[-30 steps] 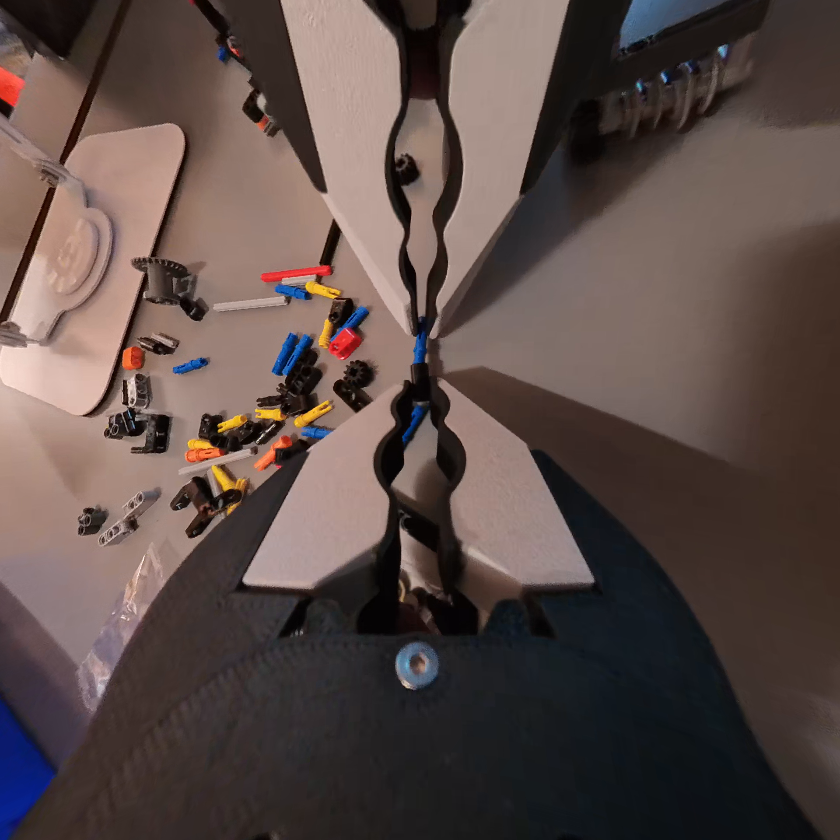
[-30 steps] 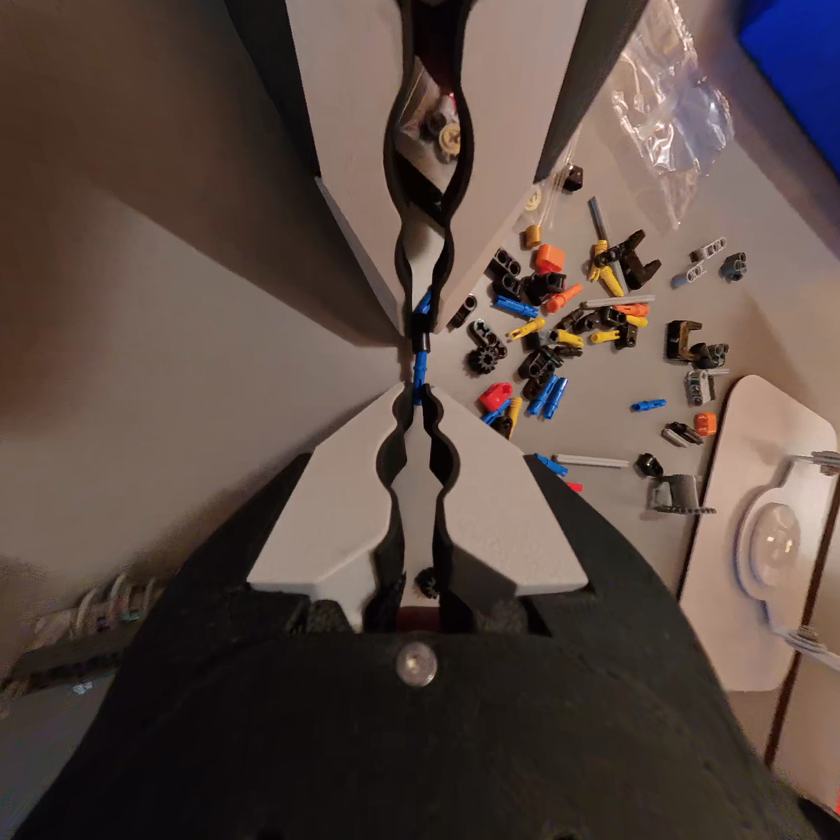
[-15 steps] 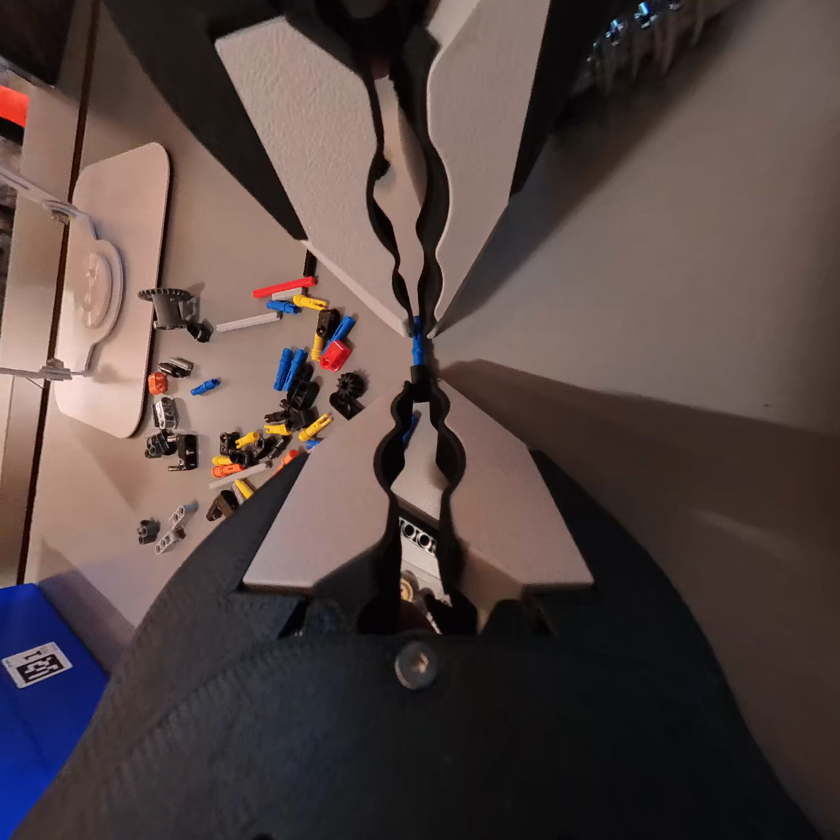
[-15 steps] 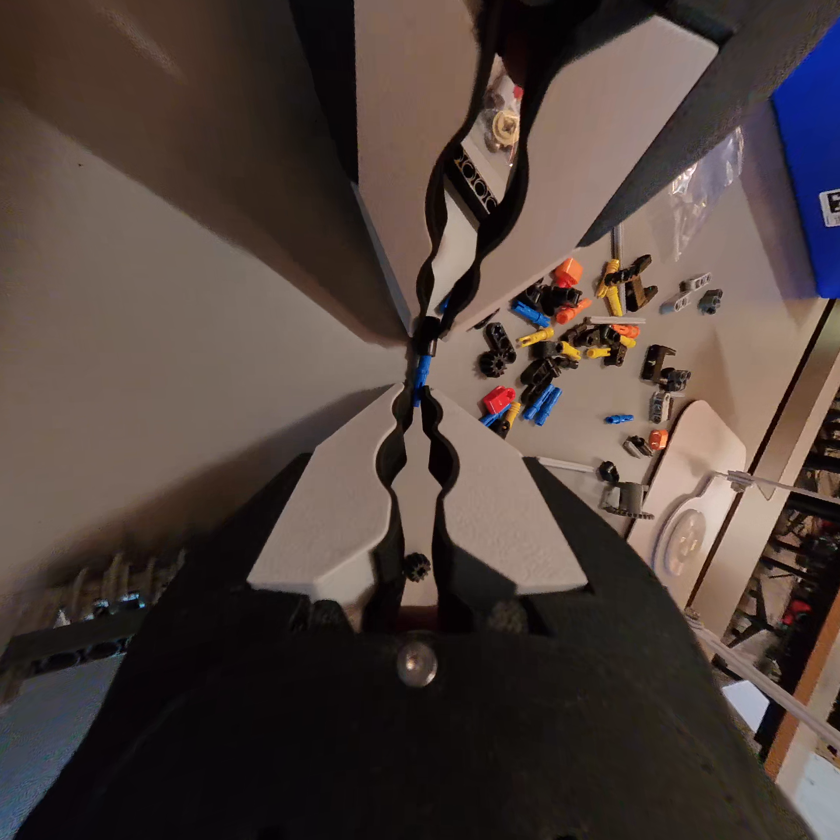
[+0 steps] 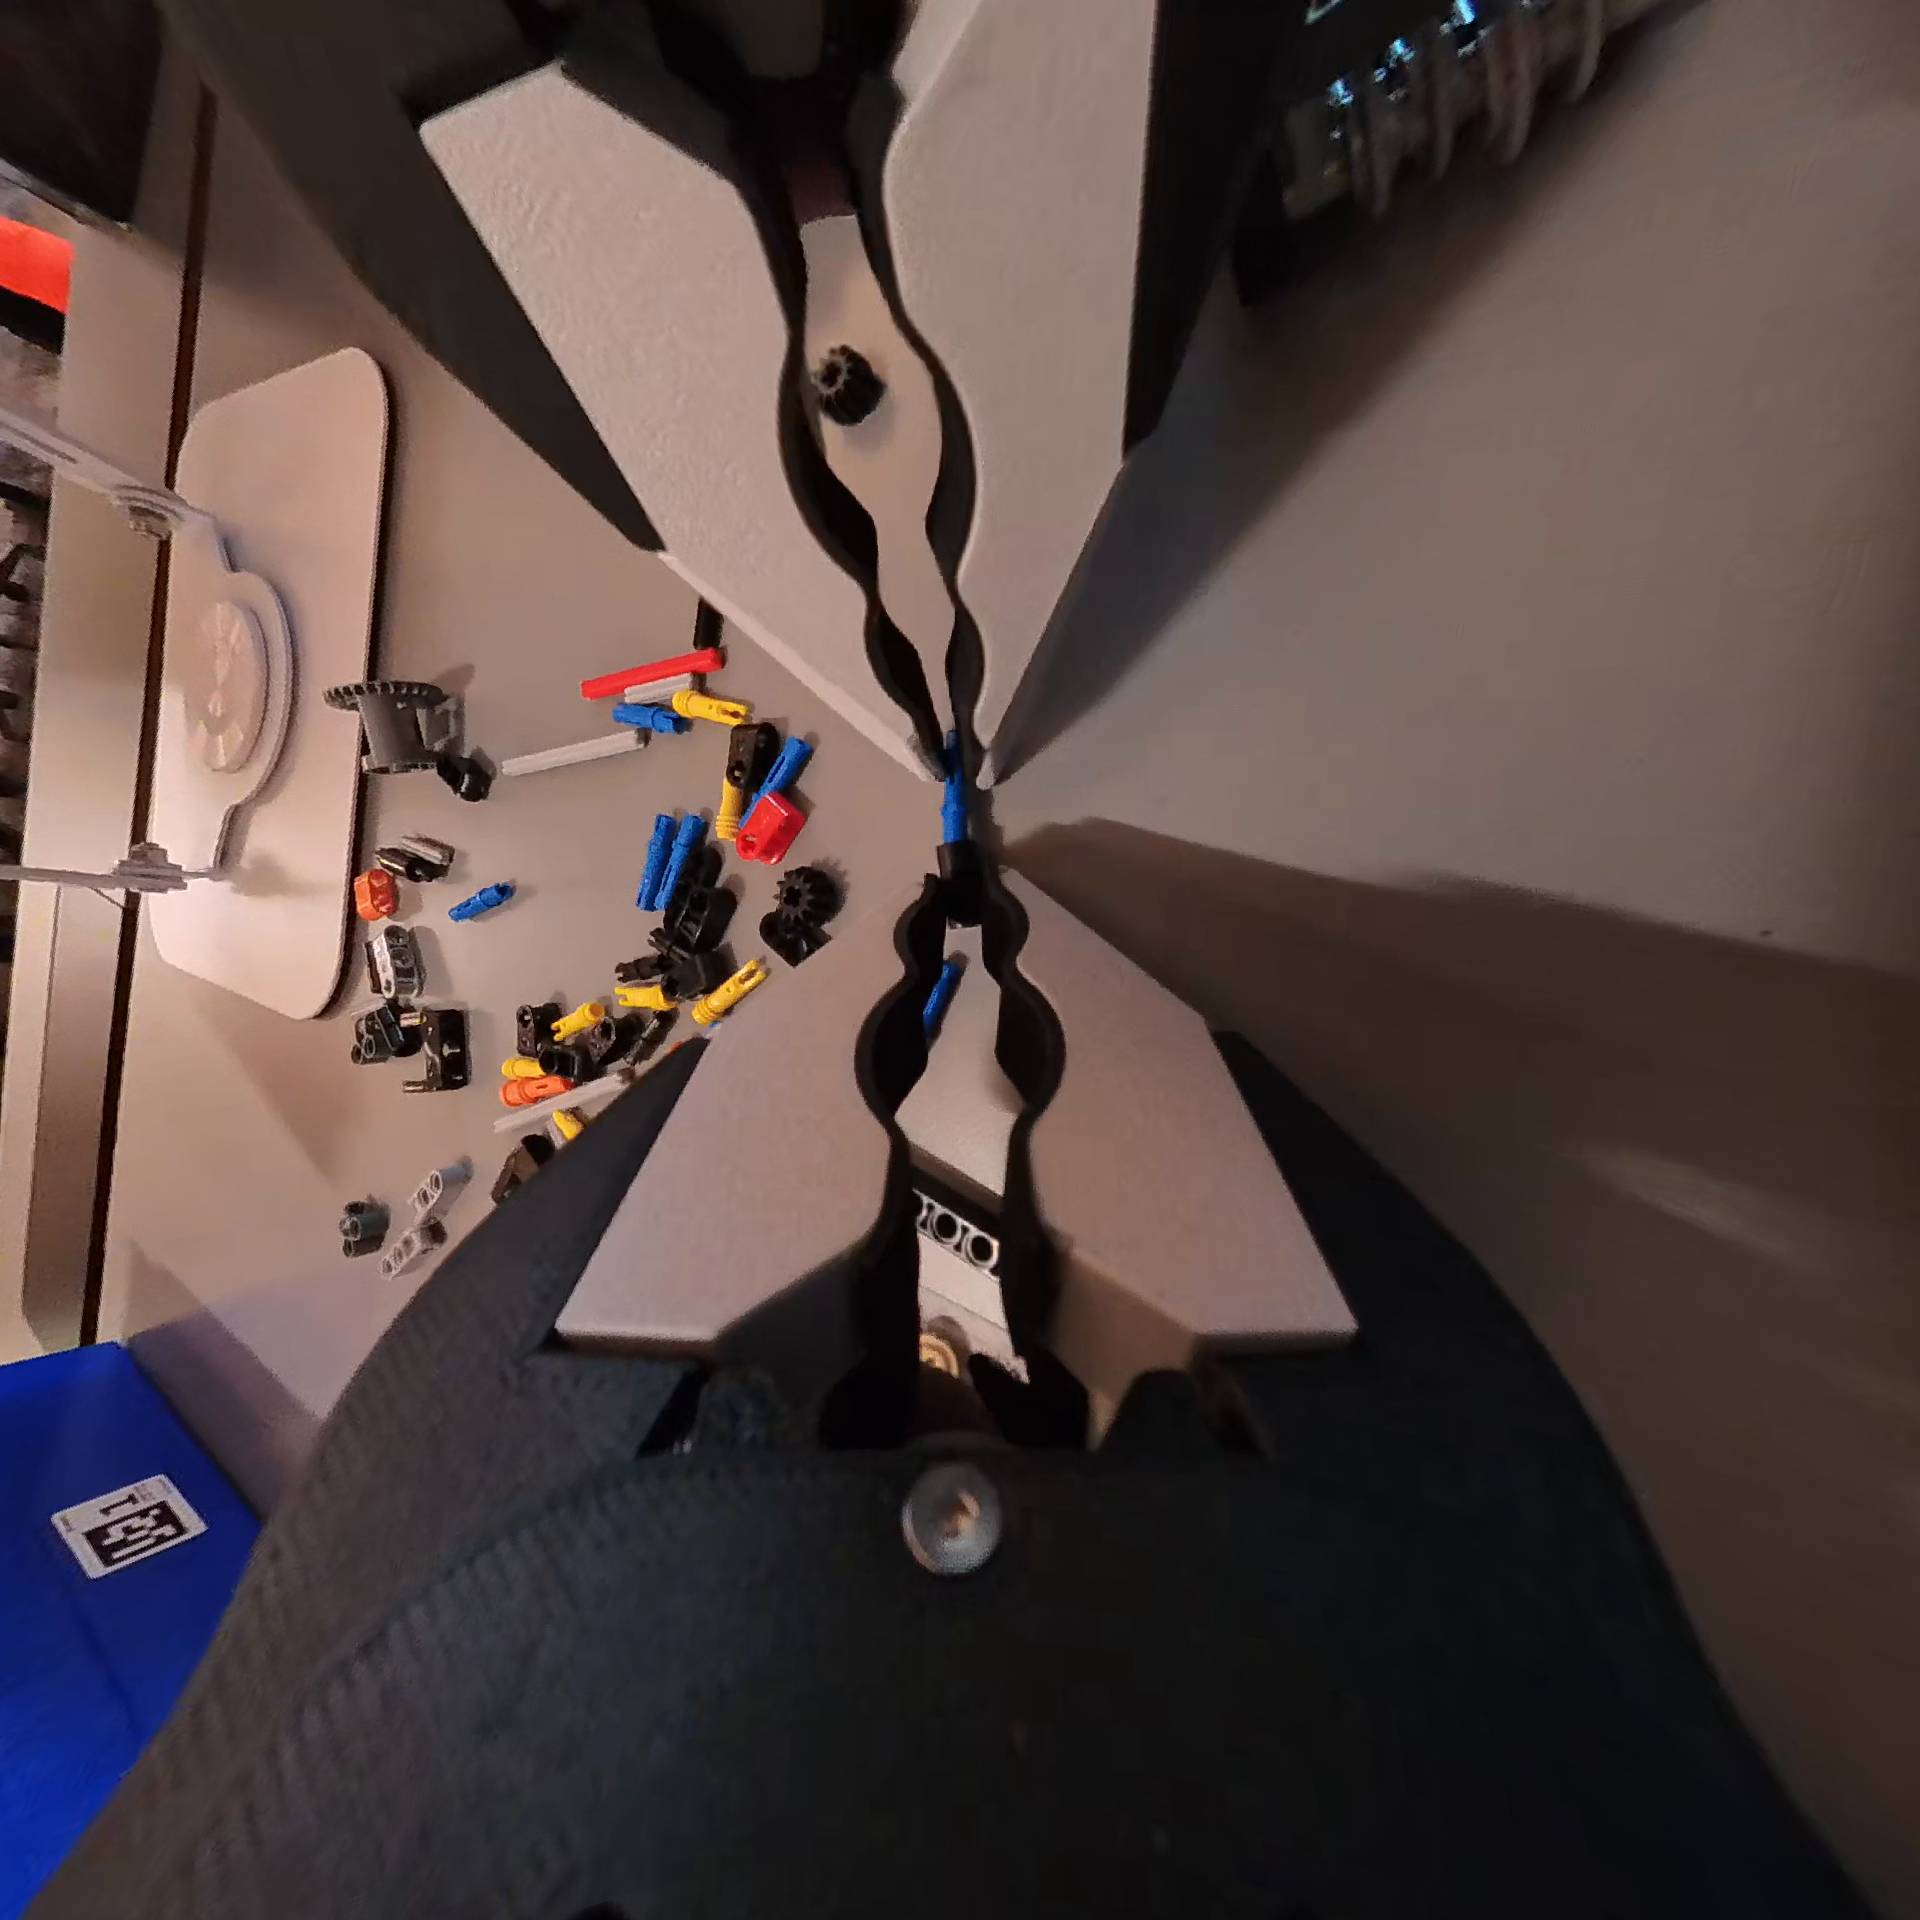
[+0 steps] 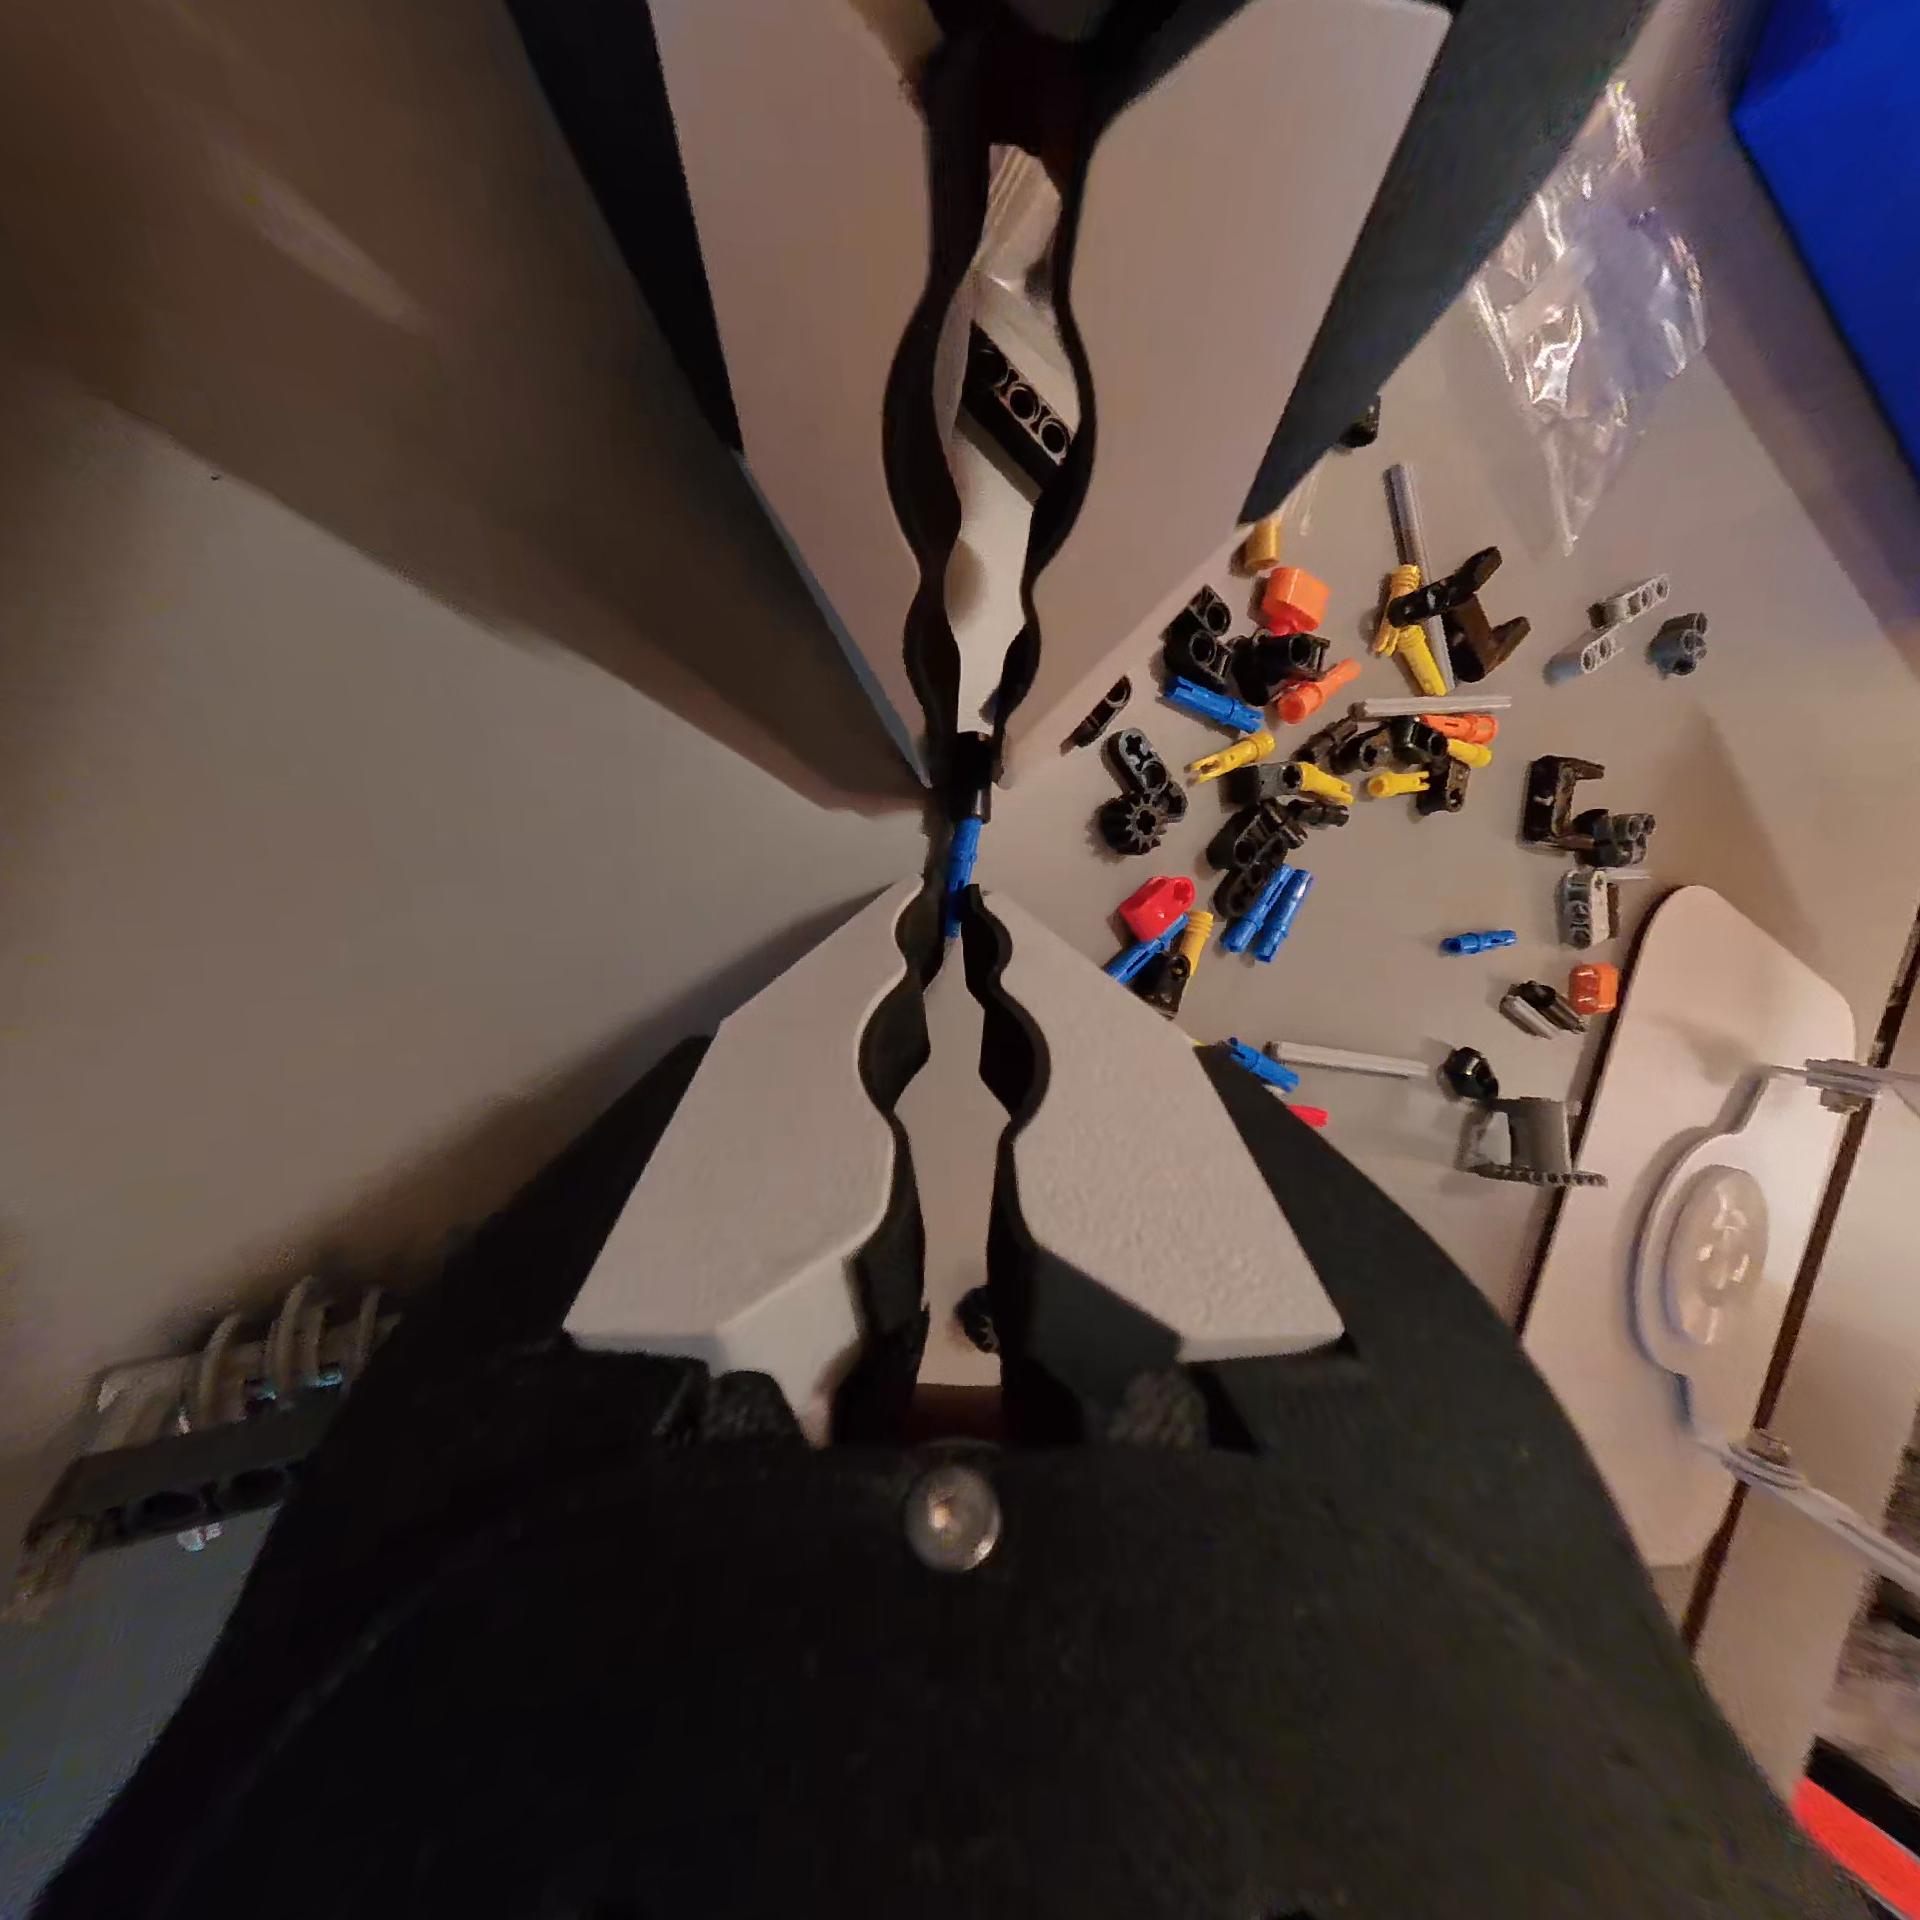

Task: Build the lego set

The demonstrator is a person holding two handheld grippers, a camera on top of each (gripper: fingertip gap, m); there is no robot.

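Note:
My two grippers meet tip to tip above the grey table. My left gripper (image 5: 961, 883) is shut on a small black connector (image 5: 958, 871). A blue pin (image 5: 952, 800) sticks out of the connector into the tips of my right gripper (image 5: 956, 764). In the right wrist view my right gripper (image 6: 951, 904) is shut on the blue pin (image 6: 964, 852). The black connector (image 6: 972, 774) sits in the left gripper's tips (image 6: 961, 753). Loose lego pieces (image 5: 675, 935) lie in a pile on the table and show in the right wrist view (image 6: 1330, 748).
A small black gear (image 5: 847, 384) and a black holed beam (image 6: 1018, 410) lie under the grippers. A grey gear part (image 5: 400, 727), a wooden board (image 5: 281, 675), a plastic bag (image 6: 1579, 312), a blue box (image 5: 83, 1558) and a spring assembly (image 6: 208, 1392) surround the pile. Only a small space, under 4 cm, lies between the two pairs of fingers. It is some 9 cm from my right tips to the small black gear (image 5: 847, 384).
Both grippers have tilted and shifted together over the table. They stay tip to tip on the blue pin and black connector.

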